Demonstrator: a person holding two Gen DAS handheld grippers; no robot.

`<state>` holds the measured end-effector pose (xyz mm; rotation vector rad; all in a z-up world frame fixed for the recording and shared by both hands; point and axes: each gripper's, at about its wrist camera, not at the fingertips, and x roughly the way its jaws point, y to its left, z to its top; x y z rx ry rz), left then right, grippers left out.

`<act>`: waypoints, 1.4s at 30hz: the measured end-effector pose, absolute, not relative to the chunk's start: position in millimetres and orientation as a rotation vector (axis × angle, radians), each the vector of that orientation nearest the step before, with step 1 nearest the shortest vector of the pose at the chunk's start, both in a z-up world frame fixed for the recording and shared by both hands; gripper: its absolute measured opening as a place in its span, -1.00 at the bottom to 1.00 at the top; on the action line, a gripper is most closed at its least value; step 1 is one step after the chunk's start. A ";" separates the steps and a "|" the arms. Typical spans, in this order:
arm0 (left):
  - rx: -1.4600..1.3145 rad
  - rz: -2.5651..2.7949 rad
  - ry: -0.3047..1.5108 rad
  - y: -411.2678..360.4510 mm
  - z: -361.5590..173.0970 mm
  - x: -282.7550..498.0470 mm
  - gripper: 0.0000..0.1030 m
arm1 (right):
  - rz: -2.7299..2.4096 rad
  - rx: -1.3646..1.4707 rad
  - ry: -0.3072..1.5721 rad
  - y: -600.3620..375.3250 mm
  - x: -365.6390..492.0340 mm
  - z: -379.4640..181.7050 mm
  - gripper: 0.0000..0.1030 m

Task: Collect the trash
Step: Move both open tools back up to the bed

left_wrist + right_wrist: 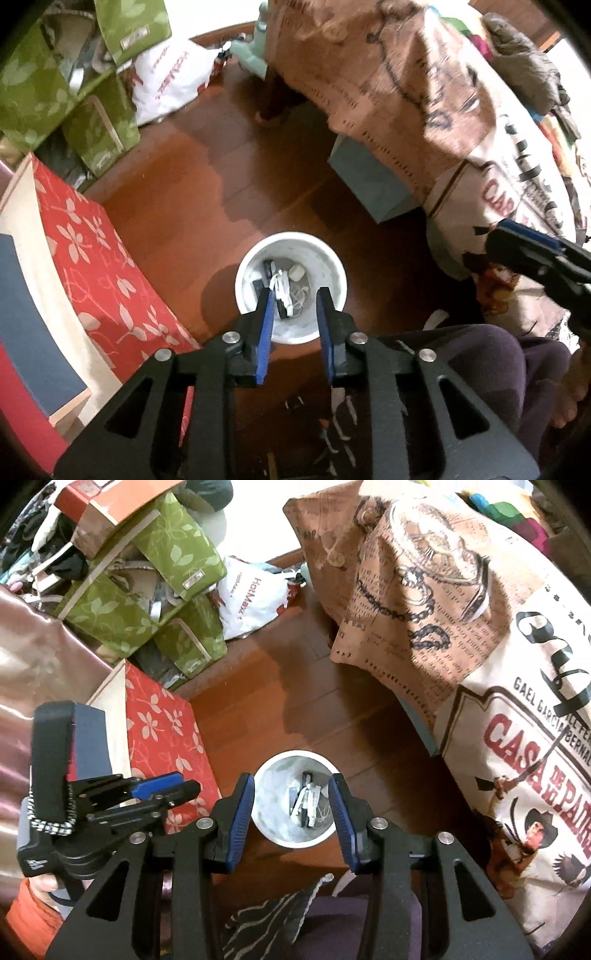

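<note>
Trash (286, 291) lies inside the white bin (332, 266) on the wooden floor. Both grippers hover above it, left gripper (295, 299) and right gripper (293, 788) released, empty; red floral box (162, 720) at ten o'clock.

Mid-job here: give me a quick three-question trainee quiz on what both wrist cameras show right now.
1. True or false: the round white plastic bin on the wooden floor already has scraps inside.
2. Which box stands nearest the bin? A) red flower-patterned box B) green leaf-patterned box C) yellow striped box
3. Fill in: the left claw and right claw both hang above the bin with ____ between their pads.

Key: 1 true; 2 A; 3 nothing
</note>
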<state>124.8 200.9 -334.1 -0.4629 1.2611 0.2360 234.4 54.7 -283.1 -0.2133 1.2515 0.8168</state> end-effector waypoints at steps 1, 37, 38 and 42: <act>-0.460 0.236 1.247 200.5 -327.0 124.6 -0.54 | 0.817 -0.210 1.243 53.1 234.2 -279.4 -0.26; -0.081 0.002 0.708 20.2 -83.6 228.2 -0.06 | 0.494 -0.073 0.694 -151.3 279.7 -109.4 -0.26; -0.079 -0.010 0.707 14.1 -83.2 236.1 -0.04 | 0.472 -0.066 0.694 -160.8 286.8 -110.0 -0.26; -0.071 -0.044 0.709 -8.1 -83.8 267.6 0.00 | 0.388 -0.045 0.693 -195.9 309.3 -112.9 -0.26</act>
